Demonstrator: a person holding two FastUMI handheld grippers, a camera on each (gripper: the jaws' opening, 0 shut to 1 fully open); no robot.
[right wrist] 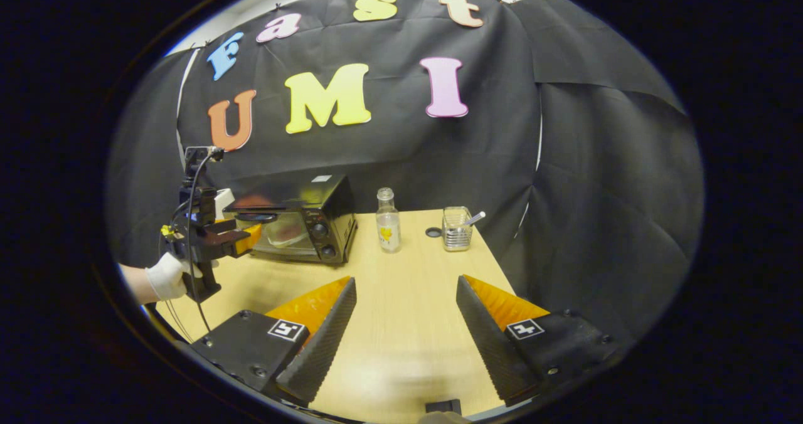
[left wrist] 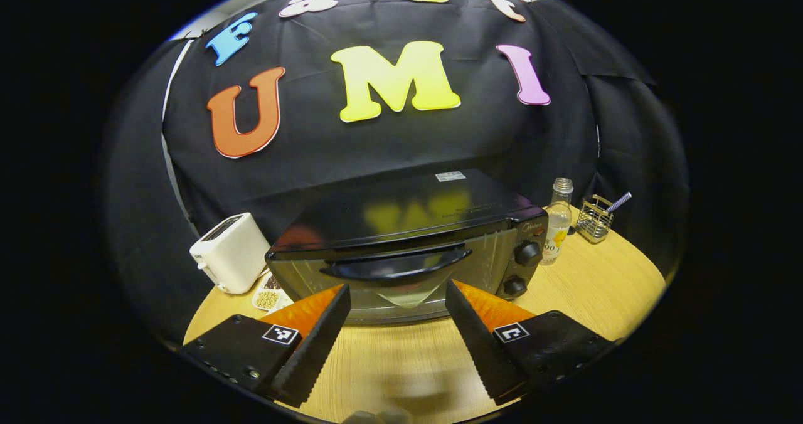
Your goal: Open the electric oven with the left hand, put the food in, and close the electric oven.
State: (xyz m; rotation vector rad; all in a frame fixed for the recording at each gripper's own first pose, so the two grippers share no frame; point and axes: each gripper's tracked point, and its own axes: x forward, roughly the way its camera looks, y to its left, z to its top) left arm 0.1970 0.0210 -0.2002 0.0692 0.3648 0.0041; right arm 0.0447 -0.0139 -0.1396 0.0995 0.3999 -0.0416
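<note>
While the left gripper [left wrist: 397, 302] sits with fingers spread wide and nothing between them, the electric oven [left wrist: 408, 242] stands right ahead of it on the wooden table [left wrist: 602, 286], door closed, its dark curved handle [left wrist: 396, 266] across the top of the glass front, above and beyond the gap between the fingertips and not touching them. Two knobs [left wrist: 526, 253] are stacked on the oven's right side panel. Something pale shows through the glass door, can't tell what it is. White toaster [left wrist: 231, 251] stands just left of the oven, and a small dish of beans [left wrist: 270, 298] lies at the oven's front left corner, beside the toaster. Clear bottle [left wrist: 557, 229] stands just right of the oven, with a wire holder [left wrist: 594, 219] carrying a straw-like stick further right. Right gripper [right wrist: 406, 295] is also released, fingers wide apart over bare tabletop, well back from the oven [right wrist: 295, 218]. From the right gripper view, the left gripper [right wrist: 244, 236] is held by a white-gloved hand [right wrist: 168, 276] at the oven's front, at about door height, contact not clear from there. Same view shows the bottle [right wrist: 388, 220], the wire holder [right wrist: 457, 229] and a small dark round lid [right wrist: 433, 231] lying flat between them.
</note>
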